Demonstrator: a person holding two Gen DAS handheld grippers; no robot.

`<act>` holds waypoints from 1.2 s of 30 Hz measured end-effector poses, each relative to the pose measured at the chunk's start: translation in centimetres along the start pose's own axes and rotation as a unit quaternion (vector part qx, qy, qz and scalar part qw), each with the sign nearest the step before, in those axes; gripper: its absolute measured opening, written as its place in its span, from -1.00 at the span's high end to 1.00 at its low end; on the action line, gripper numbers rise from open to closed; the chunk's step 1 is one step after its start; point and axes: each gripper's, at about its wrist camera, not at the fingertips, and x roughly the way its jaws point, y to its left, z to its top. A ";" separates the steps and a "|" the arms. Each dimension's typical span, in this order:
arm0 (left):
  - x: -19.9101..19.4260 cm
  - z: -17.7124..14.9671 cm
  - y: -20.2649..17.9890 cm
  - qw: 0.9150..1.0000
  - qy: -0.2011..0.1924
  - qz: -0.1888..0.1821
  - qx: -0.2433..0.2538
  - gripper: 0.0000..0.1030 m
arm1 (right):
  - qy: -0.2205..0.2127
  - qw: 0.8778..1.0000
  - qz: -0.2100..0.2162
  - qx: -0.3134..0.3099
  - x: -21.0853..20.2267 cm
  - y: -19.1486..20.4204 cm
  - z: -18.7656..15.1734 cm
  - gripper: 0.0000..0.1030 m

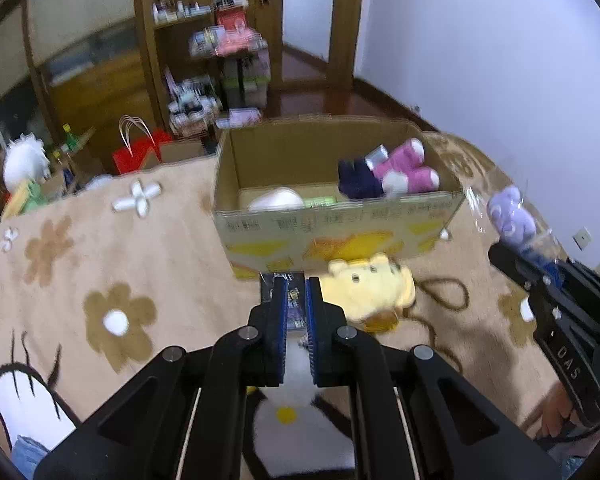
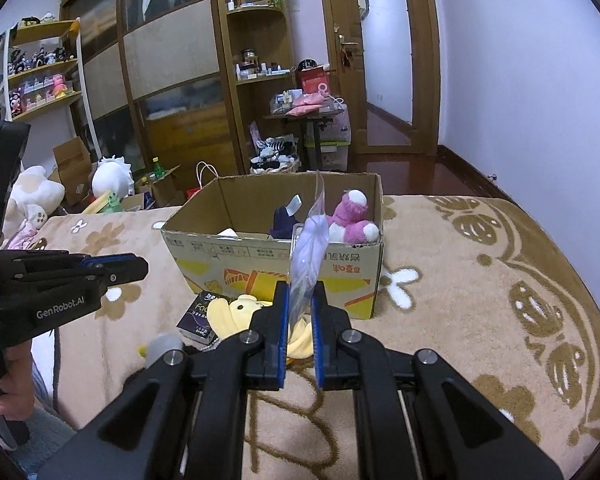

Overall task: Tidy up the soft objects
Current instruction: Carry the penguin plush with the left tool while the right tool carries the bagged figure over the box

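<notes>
Two grippers: right (image 2: 300, 296) fingers clamp one bagged purple plush (image 2: 310, 248); left (image 1: 296, 292) fingers are clenched empty near one cardboard box (image 1: 340, 224).

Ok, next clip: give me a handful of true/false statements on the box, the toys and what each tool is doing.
1. The right tool is shut on a purple plush in a clear bag. True.
2. The cardboard box holds nothing. False: a pink plush and a dark blue item lie in it.
3. A yellow plush lies on the blanket in front of the box. True.
4. The left tool stands wide open. False: it is shut, with nothing clearly gripped.
5. The pink plush lies outside the box. False: it is inside, at the right end.
</notes>
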 end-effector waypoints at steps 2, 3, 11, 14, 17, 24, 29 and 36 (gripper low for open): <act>1.4 -0.4 0.4 0.999 0.035 0.000 -0.012 0.72 | 0.002 1.000 0.000 -0.001 0.1 -0.1 -0.1 0.79; 2.0 -0.6 0.6 0.999 0.051 0.004 -0.019 0.69 | 0.003 1.000 0.001 -0.001 0.2 -0.1 -0.1 0.79; 6.5 -2.3 1.6 0.988 0.149 0.003 -0.050 -0.06 | 0.017 1.000 0.006 -0.003 1.0 -0.1 -0.5 0.79; 7.7 -2.8 1.4 0.985 0.165 -0.003 -0.051 -0.32 | 0.018 1.000 0.005 -0.007 1.0 -0.1 -0.5 0.79; 9.3 -3.6 1.1 0.979 0.198 -0.009 -0.049 -0.25 | 0.020 1.000 0.003 -0.007 1.1 -0.2 -0.6 0.79; 9.4 -4.5 0.2 0.980 0.196 0.000 -0.027 0.32 | 0.015 1.000 0.000 -0.010 1.0 0.0 -0.5 0.79; 6.6 -4.1 -0.1 0.989 0.145 0.003 -0.027 0.33 | 0.008 1.000 -0.002 -0.011 0.7 -0.1 -0.4 0.79; 1.4 -2.6 -0.1 0.998 0.049 0.006 -0.037 0.33 | -0.015 1.000 0.000 -0.010 0.0 -0.2 0.3 0.79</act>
